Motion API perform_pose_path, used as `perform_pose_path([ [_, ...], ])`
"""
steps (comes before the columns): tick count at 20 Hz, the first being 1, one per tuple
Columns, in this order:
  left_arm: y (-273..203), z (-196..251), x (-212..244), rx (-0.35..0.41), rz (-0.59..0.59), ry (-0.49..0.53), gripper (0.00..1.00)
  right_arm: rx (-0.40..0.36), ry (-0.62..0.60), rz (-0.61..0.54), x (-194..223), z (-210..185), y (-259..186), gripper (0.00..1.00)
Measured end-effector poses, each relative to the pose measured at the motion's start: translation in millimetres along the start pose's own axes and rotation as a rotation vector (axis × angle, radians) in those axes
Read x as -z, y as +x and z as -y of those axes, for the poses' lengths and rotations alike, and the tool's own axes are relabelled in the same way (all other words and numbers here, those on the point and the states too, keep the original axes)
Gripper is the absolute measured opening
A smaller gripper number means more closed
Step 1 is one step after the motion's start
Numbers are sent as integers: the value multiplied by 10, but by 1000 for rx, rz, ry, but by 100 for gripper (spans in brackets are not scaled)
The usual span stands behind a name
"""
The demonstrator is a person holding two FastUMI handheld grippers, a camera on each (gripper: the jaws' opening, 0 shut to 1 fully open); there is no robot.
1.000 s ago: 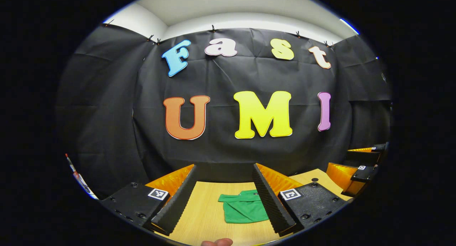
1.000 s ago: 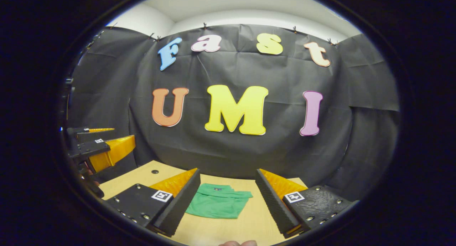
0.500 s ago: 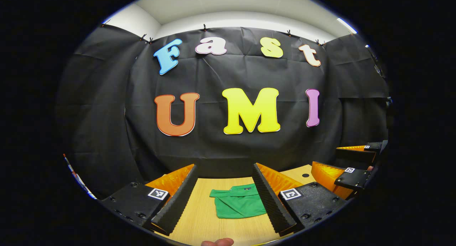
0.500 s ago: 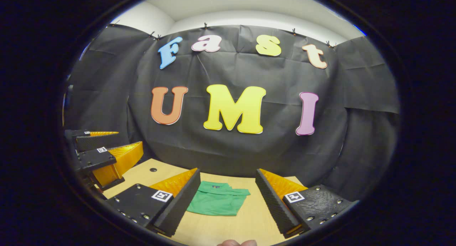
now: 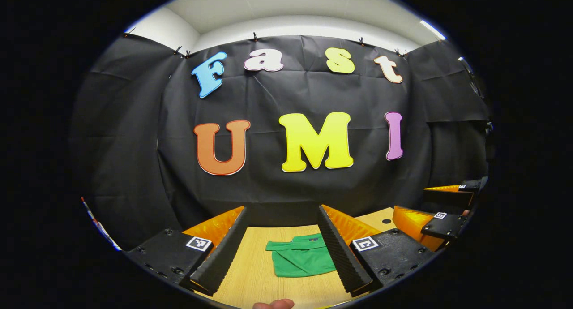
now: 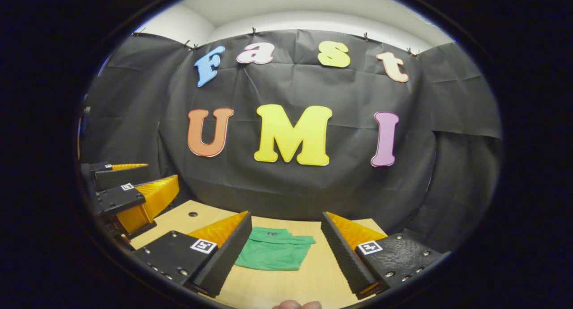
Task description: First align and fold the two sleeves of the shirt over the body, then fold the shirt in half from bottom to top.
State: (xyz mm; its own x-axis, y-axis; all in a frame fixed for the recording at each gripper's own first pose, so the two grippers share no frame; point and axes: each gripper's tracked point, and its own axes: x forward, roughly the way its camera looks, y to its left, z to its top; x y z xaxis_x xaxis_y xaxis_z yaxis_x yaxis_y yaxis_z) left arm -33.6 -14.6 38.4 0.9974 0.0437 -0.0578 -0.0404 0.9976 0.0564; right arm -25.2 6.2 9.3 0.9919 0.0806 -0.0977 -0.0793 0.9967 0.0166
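The small green cloth shirt [image 5: 302,259] lies flat on the light wooden bench [image 5: 255,273], already a neat little packet with its collar at 12 o'clock. It looks like both sleeves are tucked in and the bottom is folded up, so the folding seems done. The left gripper [image 5: 282,248] hangs above the bench with its jaws wide open, holding nothing. The right gripper [image 6: 286,251] does the same. Next, they probably just need to move away.
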Motion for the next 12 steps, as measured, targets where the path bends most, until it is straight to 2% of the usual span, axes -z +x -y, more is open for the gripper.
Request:
perform_pose_path([
  [12, 67, -27, 29, -5, -7, -2, 98, 8, 14, -11, 15, 4, 57, 98],
])
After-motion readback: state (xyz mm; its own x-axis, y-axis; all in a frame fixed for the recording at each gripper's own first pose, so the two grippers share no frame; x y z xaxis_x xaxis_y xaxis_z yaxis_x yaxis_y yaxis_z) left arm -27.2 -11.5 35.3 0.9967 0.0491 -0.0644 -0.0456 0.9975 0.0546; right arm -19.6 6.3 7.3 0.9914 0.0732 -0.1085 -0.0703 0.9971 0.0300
